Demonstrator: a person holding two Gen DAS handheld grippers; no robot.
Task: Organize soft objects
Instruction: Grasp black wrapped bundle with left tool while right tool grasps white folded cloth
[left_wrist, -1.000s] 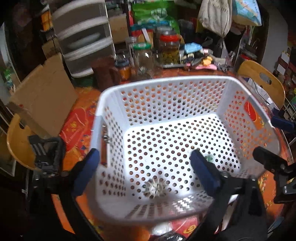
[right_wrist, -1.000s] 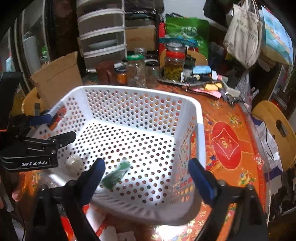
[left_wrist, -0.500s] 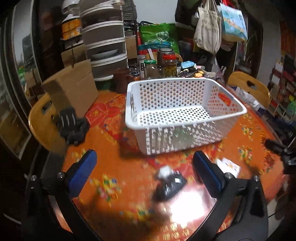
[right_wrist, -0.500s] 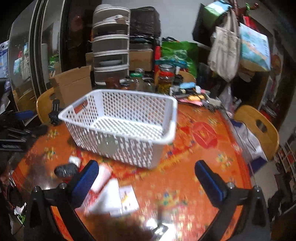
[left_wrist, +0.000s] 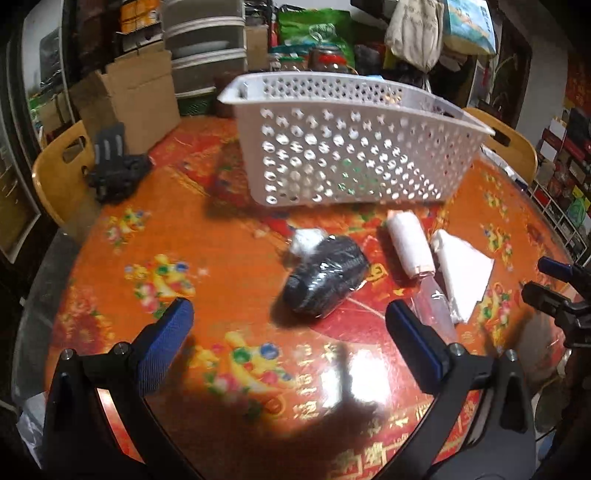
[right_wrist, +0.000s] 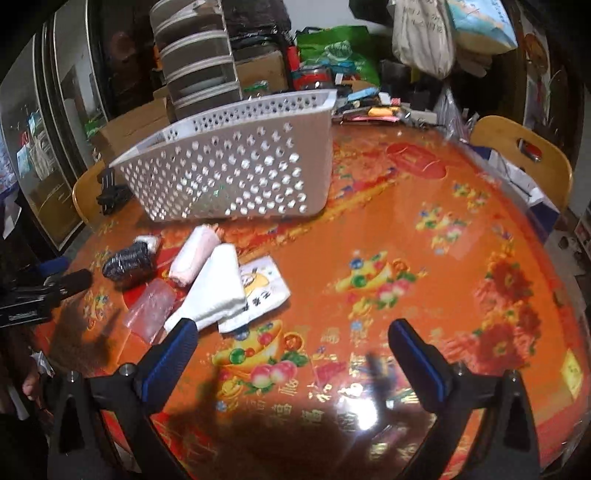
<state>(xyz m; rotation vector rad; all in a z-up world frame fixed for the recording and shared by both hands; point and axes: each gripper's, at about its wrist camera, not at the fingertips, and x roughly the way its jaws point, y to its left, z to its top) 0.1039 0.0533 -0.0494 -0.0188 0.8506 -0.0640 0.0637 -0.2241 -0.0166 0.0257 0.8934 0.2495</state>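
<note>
A white perforated basket (left_wrist: 354, 147) stands on the orange table (left_wrist: 207, 236), with something green showing through its wall. In front of it lie a black wrapped bundle (left_wrist: 325, 277), a pink rolled cloth (left_wrist: 408, 243) and a folded white cloth (left_wrist: 461, 273). My left gripper (left_wrist: 288, 325) is open and empty, low over the table, just in front of the black bundle. My right gripper (right_wrist: 291, 350) is open and empty; the white cloth (right_wrist: 218, 291), pink roll (right_wrist: 194, 256) and black bundle (right_wrist: 127, 262) lie to its left, the basket (right_wrist: 236, 166) beyond.
A clear plastic wrapper (right_wrist: 151, 306) and a printed white packet (right_wrist: 258, 291) lie by the cloths. A black object (left_wrist: 114, 170) sits at the table's left edge. Wooden chairs (right_wrist: 517, 155) ring the table. Jars, boxes and bags crowd the far side (right_wrist: 325, 74).
Both grippers have pulled back and down from over the basket to low over the table's near side. The cloths and the black bundle have come into view in front of the basket.
</note>
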